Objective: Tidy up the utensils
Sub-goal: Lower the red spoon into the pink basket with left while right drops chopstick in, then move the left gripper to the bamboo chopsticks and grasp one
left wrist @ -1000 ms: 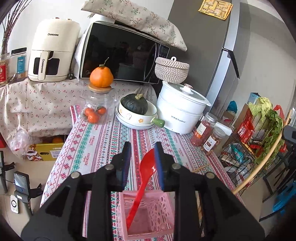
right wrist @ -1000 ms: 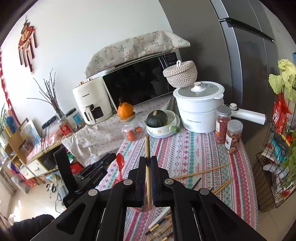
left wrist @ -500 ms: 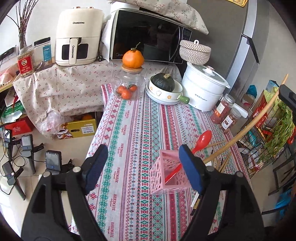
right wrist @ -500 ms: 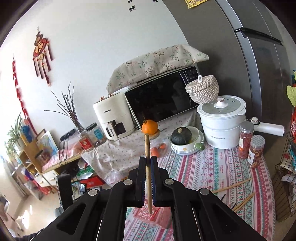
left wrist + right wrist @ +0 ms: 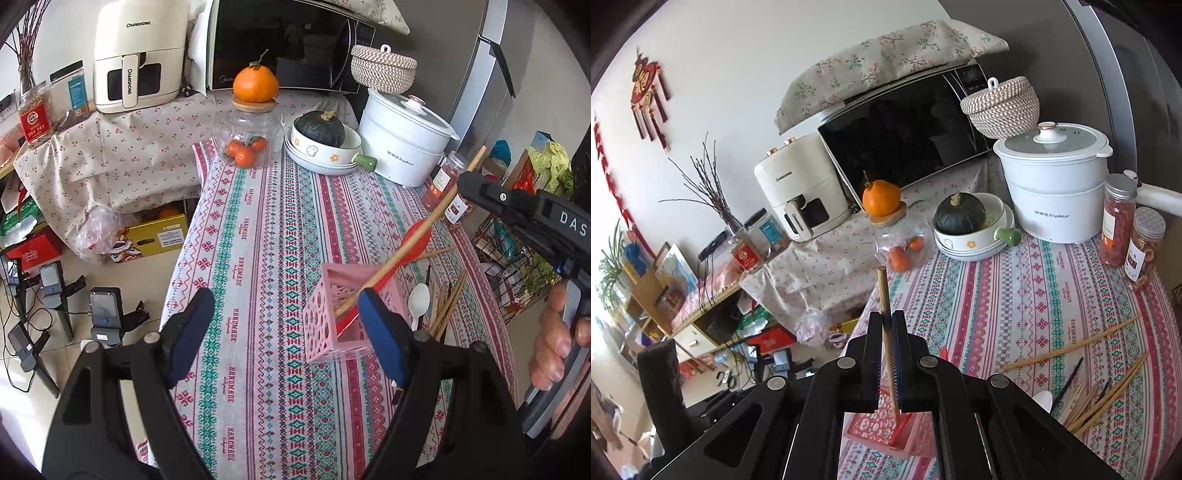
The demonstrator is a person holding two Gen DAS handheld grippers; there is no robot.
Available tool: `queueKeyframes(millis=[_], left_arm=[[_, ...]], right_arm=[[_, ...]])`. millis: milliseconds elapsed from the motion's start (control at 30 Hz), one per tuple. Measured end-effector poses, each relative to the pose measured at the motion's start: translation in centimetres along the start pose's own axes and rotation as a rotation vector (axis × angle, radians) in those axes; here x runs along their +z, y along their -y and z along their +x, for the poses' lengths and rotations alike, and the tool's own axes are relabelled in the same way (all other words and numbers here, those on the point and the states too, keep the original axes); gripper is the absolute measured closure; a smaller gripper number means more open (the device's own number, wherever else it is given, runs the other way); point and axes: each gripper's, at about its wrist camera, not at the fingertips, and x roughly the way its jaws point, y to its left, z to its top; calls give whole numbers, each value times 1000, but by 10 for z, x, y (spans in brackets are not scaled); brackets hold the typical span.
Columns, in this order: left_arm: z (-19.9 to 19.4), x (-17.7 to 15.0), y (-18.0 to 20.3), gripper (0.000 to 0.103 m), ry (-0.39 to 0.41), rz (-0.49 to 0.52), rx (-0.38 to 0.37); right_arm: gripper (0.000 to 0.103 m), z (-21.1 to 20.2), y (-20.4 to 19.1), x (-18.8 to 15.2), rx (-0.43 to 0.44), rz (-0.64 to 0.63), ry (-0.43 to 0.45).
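A pink lattice basket [image 5: 325,317] stands on the patterned tablecloth [image 5: 266,229]. A red spoon [image 5: 416,236] leans in it, bowl end up to the right. My left gripper [image 5: 284,328] is open just short of the basket, which sits by its right finger, and holds nothing. My right gripper [image 5: 886,321] is shut on a wooden chopstick [image 5: 882,295], whose lower end dips into the basket [image 5: 879,424]. In the left wrist view the chopstick [image 5: 436,214] slants from the right gripper [image 5: 467,182] down into the basket. A hand [image 5: 554,332] holds that gripper's handle.
Loose wooden chopsticks [image 5: 1071,347], a black pair and a white spoon [image 5: 419,299] lie right of the basket. At the back stand a glass jar [image 5: 251,144], a bowl with a squash [image 5: 325,144], a white cooker [image 5: 402,147] and spice jars [image 5: 1115,221]. The table's left edge drops to the floor.
My left gripper let go of the red spoon, opened wide and drew back from the basket. My right gripper came down and put the chopstick's lower end in the basket.
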Motion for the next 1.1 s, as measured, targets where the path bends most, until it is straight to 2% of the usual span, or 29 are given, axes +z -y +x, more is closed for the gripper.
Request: queueKeyframes(millis=[133, 367, 433, 533, 667, 867, 1100], left_arm=[[2, -2, 5, 22, -21, 27, -1], [1, -8, 17, 19, -47, 88, -12], [1, -10, 21, 19, -63, 96, -19], [0, -14, 30, 18, -86, 110, -43], [-6, -23, 48, 17, -98, 156, -59], [-8, -33, 85, 17, -119, 239, -69], [11, -39, 148, 17, -196, 373, -90]], right_arm=[[93, 1, 9, 1, -22, 23, -11], [62, -41, 24, 10, -56, 32, 40], [57, -57, 31, 10, -75, 45, 46], [49, -80, 47, 7, -144, 62, 38], [34, -109, 79, -2, -281, 93, 4], [23, -147, 133, -28, -411, 129, -62], [21, -159, 181, -63, -494, 144, -219]])
